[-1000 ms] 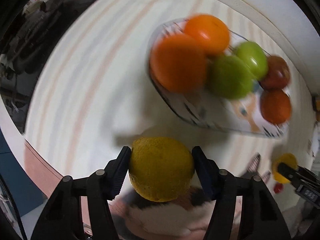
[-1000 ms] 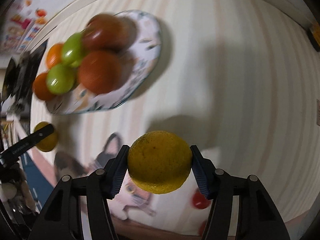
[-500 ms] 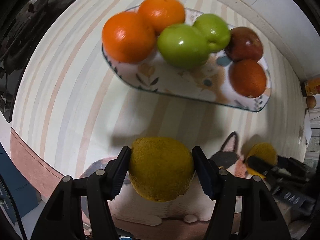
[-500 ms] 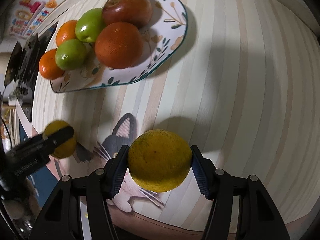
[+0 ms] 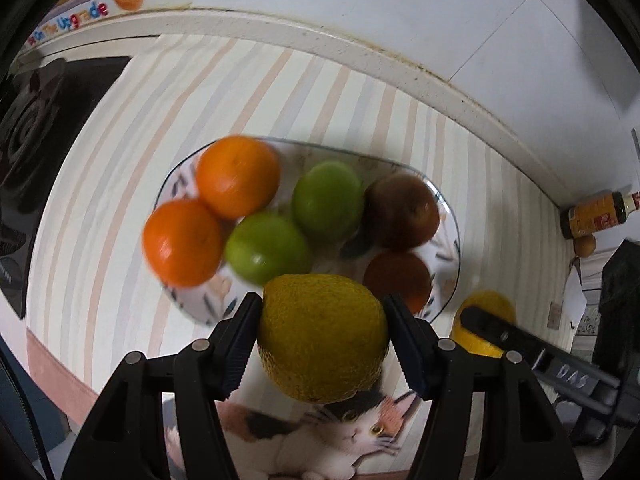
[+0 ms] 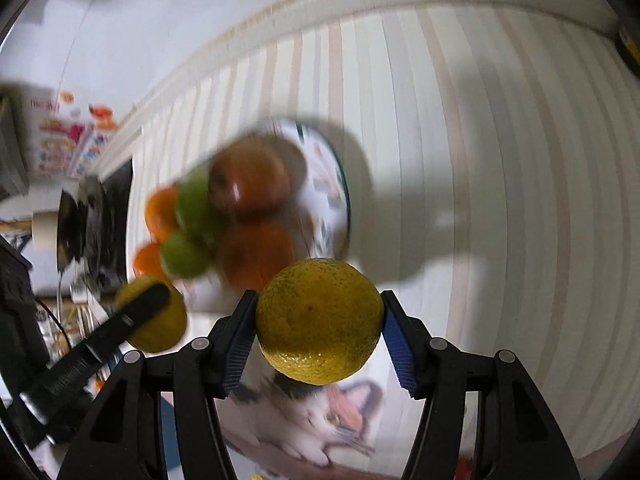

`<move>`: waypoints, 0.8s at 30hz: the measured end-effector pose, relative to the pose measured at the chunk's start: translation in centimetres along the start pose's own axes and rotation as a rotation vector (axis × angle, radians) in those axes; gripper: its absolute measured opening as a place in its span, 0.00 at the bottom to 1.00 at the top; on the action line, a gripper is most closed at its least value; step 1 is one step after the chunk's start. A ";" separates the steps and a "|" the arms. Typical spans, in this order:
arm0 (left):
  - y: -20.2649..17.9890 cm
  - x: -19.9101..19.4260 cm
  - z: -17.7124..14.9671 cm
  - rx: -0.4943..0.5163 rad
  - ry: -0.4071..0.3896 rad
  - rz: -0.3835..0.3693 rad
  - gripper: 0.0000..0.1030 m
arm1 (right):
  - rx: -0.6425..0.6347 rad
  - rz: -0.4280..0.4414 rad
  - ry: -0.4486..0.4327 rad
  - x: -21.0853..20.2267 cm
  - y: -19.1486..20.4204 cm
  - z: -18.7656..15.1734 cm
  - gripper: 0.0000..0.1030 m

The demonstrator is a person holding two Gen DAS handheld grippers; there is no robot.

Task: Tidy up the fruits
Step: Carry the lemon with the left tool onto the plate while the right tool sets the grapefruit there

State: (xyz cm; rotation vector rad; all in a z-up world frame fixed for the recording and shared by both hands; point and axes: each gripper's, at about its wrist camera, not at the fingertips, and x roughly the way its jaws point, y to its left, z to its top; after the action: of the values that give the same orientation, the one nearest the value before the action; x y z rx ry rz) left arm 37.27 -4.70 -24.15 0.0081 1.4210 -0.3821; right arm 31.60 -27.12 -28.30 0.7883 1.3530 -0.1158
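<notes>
My left gripper (image 5: pixel 322 338) is shut on a yellow-green citrus fruit (image 5: pixel 322 336), held above the near rim of a patterned plate (image 5: pixel 450 240). The plate holds two oranges (image 5: pixel 236 182), two green apples (image 5: pixel 328 200), a red apple (image 5: pixel 402 210) and a dark orange (image 5: pixel 396 274). My right gripper (image 6: pixel 318 322) is shut on a second yellow citrus fruit (image 6: pixel 318 320), near the same plate (image 6: pixel 334 184). The right gripper's fruit also shows in the left wrist view (image 5: pixel 486 308), and the left gripper's fruit in the right wrist view (image 6: pixel 160 320).
A striped mat with a cat picture (image 5: pixel 352 432) covers the counter. A black stove (image 5: pixel 24 136) lies at the left. A sauce bottle (image 5: pixel 596 214) stands at the back right by the white wall (image 5: pixel 360 8).
Both grippers have tilted up and moved closer to the plate with their fruits. The plate now sits lower and nearer in both views, and the back wall has come into sight.
</notes>
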 end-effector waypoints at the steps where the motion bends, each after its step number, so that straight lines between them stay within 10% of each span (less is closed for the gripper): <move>1: 0.6 0.4 1.5 0.001 0.002 0.001 0.59 | 0.001 -0.002 -0.008 -0.3 0.2 0.6 0.61; 16: 0.4 4.5 5.6 -0.066 0.076 -0.069 0.59 | 0.050 0.032 -0.010 1.6 0.0 5.0 0.63; 24: 1.7 2.5 6.2 -0.101 0.020 -0.092 0.71 | 0.051 0.051 -0.004 1.2 0.1 5.3 0.79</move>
State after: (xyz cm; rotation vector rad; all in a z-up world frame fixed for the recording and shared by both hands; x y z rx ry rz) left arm 43.87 -5.13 -25.92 -0.1360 1.4623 -0.3867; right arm 36.35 -29.60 -29.31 0.8642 1.3297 -0.1123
